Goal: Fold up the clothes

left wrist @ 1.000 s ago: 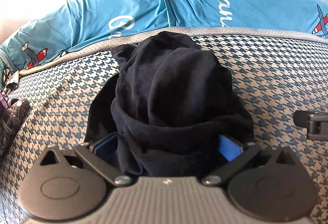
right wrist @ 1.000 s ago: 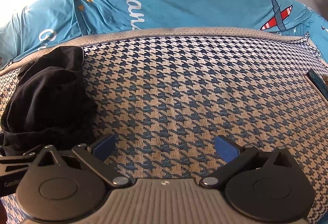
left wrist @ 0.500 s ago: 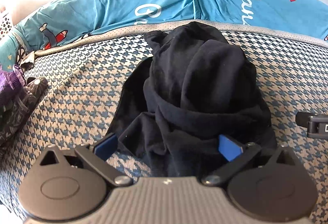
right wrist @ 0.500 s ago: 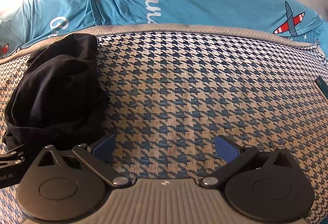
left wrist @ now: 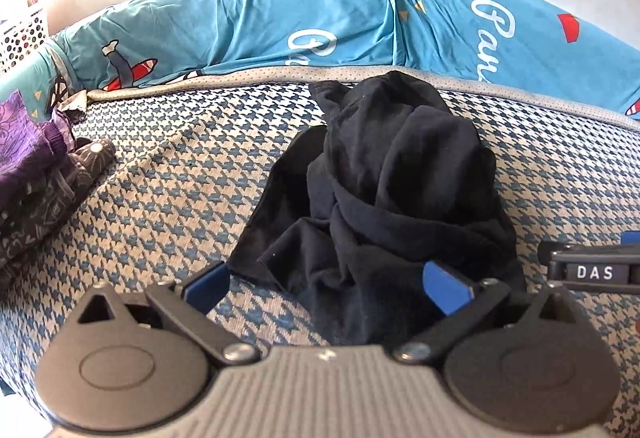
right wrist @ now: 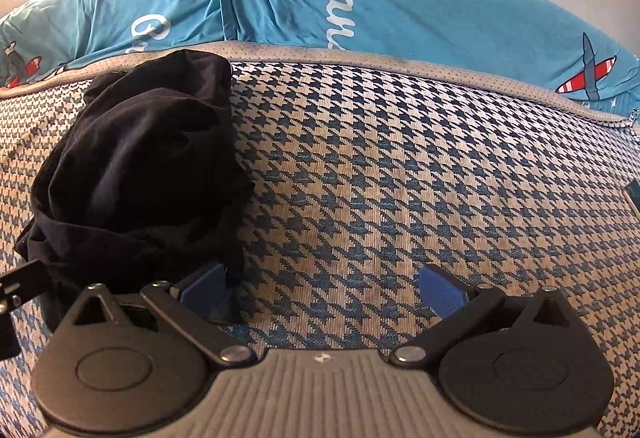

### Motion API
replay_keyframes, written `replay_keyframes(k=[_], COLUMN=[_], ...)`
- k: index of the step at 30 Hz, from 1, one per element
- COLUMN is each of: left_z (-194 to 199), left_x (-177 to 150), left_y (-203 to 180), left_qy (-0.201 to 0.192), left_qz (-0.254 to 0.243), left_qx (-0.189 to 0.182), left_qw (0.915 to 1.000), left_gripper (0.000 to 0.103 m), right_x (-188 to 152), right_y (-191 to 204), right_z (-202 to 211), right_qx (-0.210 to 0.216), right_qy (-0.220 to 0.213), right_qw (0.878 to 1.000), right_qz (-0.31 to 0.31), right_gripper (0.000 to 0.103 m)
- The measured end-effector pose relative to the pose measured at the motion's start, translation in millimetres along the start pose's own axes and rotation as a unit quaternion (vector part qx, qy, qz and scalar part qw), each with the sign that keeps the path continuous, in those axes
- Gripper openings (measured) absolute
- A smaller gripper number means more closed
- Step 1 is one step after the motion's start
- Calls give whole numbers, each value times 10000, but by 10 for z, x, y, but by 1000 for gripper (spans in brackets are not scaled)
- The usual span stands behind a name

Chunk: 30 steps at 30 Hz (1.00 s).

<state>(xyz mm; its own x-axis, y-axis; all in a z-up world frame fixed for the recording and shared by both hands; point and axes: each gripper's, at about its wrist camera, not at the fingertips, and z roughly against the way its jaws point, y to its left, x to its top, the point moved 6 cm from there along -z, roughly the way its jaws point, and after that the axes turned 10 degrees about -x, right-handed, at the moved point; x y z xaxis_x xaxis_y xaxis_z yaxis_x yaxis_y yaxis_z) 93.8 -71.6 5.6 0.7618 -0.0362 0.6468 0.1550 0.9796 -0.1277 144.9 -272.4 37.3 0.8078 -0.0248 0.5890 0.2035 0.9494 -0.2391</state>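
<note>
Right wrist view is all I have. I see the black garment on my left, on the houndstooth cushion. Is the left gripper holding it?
Observer: No. The left gripper is open, and the near end of the black garment lies loose inside it.
Operator: Are other clothes near?
Observer: Yes. A purple garment and a dark patterned garment are piled at the left end of the houndstooth cushion.
Operator: Is anything behind that pile?
Observer: A white perforated basket stands at the far left edge.
</note>
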Motion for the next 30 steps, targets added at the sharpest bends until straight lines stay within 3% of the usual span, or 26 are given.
replay_keyframes(k=[8,13,30], left_z=[156,261,545], left_x=[-294,-395,-591], left_y=[65,140,109], left_qy=[103,164,300], left_qz=[106,173,262], left_qx=[173,434,667], left_qw=[9997,9988,9970], left_gripper=[103,103,103], right_x=[-81,-208,-561], right_y=[21,57,129], right_z=[139,206,429], right_qx=[-51,128,712], right_qy=[-101,-7,219], right_qw=[9999,9999,9971], right_qz=[-16,-66,-142], right_gripper=[103,103,103])
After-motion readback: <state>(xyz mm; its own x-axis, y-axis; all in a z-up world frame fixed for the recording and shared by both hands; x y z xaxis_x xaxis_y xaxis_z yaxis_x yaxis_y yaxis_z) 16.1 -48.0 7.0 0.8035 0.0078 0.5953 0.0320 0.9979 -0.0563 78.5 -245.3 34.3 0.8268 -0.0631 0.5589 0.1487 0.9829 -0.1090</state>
